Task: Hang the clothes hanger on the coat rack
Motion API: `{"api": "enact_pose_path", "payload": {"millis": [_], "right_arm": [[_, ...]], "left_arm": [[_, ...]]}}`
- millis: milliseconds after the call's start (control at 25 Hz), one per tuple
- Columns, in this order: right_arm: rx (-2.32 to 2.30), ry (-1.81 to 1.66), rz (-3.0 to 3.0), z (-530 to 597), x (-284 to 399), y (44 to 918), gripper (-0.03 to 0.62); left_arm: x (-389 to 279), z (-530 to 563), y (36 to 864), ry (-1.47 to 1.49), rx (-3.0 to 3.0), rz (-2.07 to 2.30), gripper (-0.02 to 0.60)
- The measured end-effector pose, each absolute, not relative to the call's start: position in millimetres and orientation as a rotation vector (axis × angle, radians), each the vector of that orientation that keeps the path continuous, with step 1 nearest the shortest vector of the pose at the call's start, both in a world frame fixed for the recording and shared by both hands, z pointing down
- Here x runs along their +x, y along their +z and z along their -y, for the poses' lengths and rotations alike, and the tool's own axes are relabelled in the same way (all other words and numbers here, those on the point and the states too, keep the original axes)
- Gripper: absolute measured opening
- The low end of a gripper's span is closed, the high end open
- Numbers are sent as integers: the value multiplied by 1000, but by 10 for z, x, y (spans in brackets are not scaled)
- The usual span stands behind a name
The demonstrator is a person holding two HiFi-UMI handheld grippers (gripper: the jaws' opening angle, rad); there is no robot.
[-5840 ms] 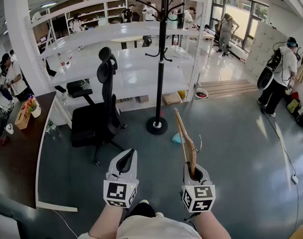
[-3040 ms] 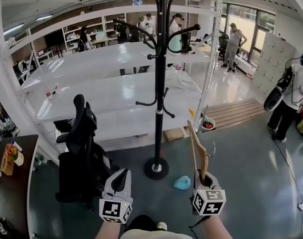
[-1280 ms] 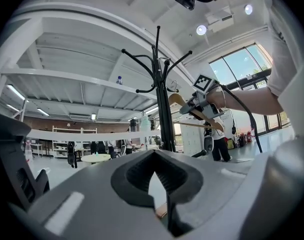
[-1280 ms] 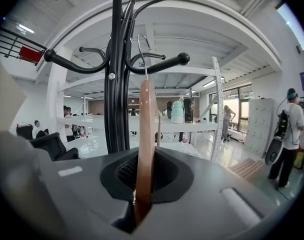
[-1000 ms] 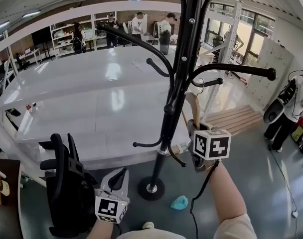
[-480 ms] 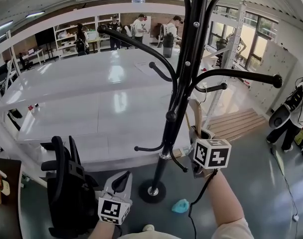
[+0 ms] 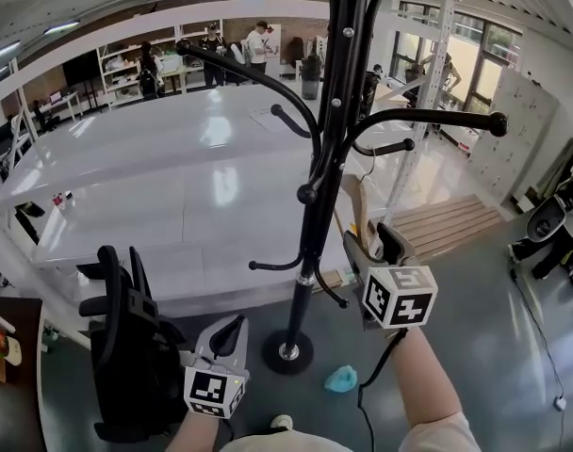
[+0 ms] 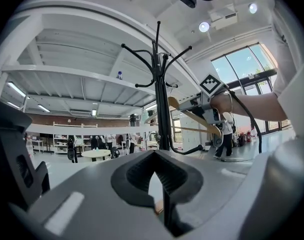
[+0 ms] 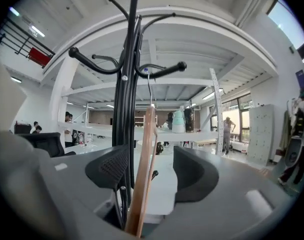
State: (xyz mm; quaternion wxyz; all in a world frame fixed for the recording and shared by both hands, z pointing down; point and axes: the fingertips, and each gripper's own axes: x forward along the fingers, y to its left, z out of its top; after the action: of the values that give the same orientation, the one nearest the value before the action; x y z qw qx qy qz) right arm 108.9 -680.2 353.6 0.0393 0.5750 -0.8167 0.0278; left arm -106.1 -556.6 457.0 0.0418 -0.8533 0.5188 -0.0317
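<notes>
Two grippers flank the coat rack (image 7: 310, 224) pole. Our left gripper (image 7: 232, 332), low at its seven o'clock, jaws together and empty, has an office chair (image 7: 126, 347) close at nine. Our right gripper (image 7: 371, 245), forearm (image 7: 420, 379) raised at three o'clock, holds jaws apart around the wooden hanger (image 9: 143, 159), whose hook reaches a rack arm (image 9: 162, 70) at twelve.

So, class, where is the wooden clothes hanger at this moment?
The clothes hanger stands right of centre in the head view, just right of the coat rack, between the right gripper's open jaws; its hook up by a rack arm.
</notes>
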Motion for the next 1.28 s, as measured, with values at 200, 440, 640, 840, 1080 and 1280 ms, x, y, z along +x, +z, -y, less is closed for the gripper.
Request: {"api": "enact_pose_path", "payload": {"millis": [200, 440, 640, 840, 1080, 1280], "right_arm": [[1787, -75, 2552, 6386, 1154, 3185, 299], [1830, -116, 2610, 5753, 1321, 3012, 203], [1858, -110, 2606, 5216, 1493, 3148, 72], [1842, -44, 2609, 4692, 1609, 3483, 28], [1815, -51, 2545, 4040, 1762, 3917, 28], [1831, 18, 2535, 3636, 1833, 4236, 27]], "left_arm": [[-988, 5380, 4417, -53, -2599, -1599, 0], [-827, 5086, 4186, -1, -2571, -1581, 0], [-649, 4735, 4008, 39, -2550, -1559, 0], [-509, 4344, 3905, 62, -2536, -1561, 0], [-254, 3748, 3783, 69, -2534, -1562, 0], [-196, 3353, 3896, 36, -2530, -1582, 0]]}}
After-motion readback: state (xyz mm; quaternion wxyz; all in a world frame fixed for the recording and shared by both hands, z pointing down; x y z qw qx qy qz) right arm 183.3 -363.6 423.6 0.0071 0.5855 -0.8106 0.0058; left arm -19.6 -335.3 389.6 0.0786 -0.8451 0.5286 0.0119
